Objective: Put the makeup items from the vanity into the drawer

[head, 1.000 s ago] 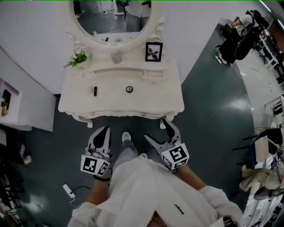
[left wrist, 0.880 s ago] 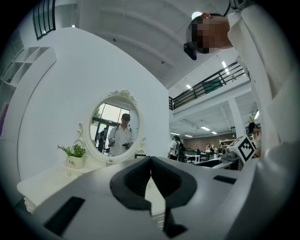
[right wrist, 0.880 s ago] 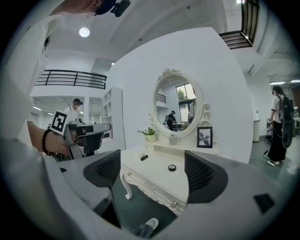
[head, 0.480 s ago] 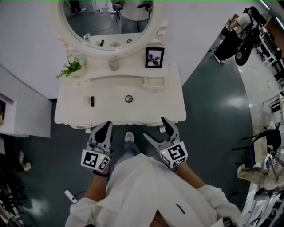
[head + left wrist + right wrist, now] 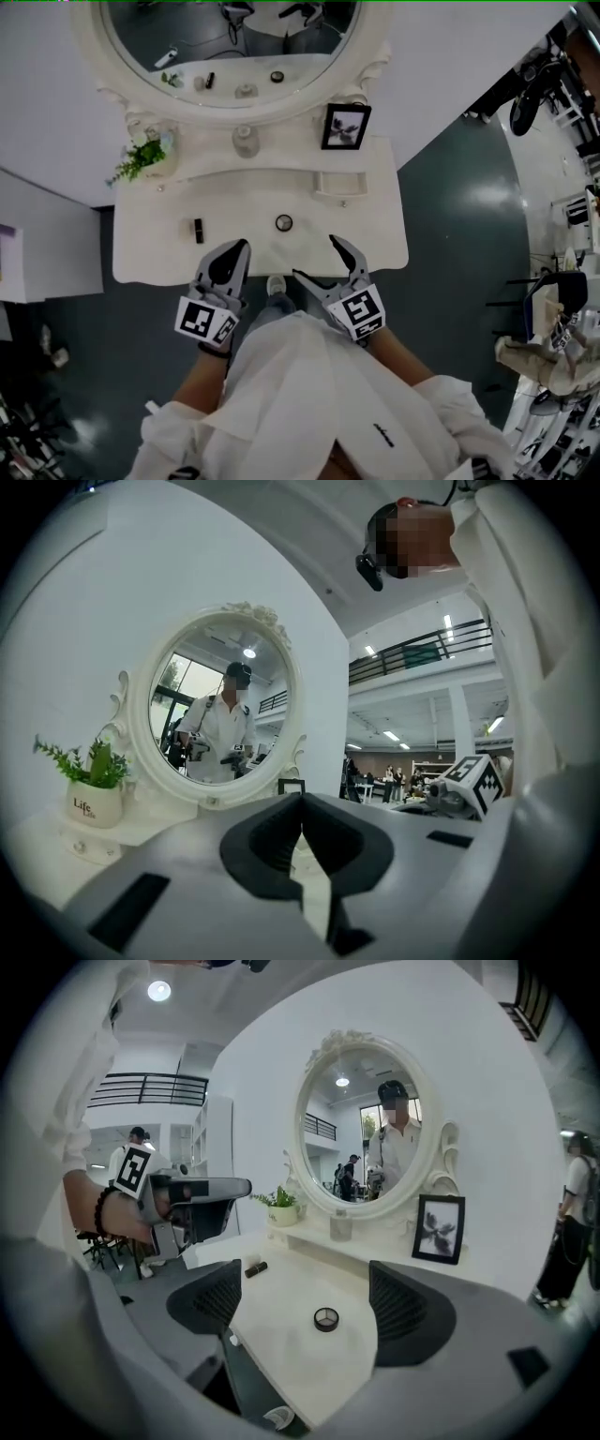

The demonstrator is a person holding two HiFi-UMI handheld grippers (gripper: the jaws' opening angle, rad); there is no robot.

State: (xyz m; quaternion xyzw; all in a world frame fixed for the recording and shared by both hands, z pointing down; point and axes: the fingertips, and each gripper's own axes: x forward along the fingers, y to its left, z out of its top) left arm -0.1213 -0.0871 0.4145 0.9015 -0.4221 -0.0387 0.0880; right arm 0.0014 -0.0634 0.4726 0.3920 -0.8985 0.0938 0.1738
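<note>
A white vanity worktop (image 5: pixel 150 246) fills the upper middle of the head view, under an oval white-framed mirror (image 5: pixel 234 52). A small dark lipstick tube (image 5: pixel 199 229) lies on its left part. A round black compact (image 5: pixel 283 222) lies near the centre, well apart from the tube.

At the lower middle, the left gripper (image 5: pixel 236 253) reaches over the front edge with its jaws pressed together and nothing between them. The right gripper (image 5: pixel 319 260), just beside it, has its jaws spread wide and is empty. In the right gripper view the compact (image 5: pixel 326 1319) shows in the gap between them, lying on the worktop.

At the back stand a small green potted plant (image 5: pixel 141 157), a clear glass bottle (image 5: pixel 244 141) and a black-framed picture (image 5: pixel 345 127).
</note>
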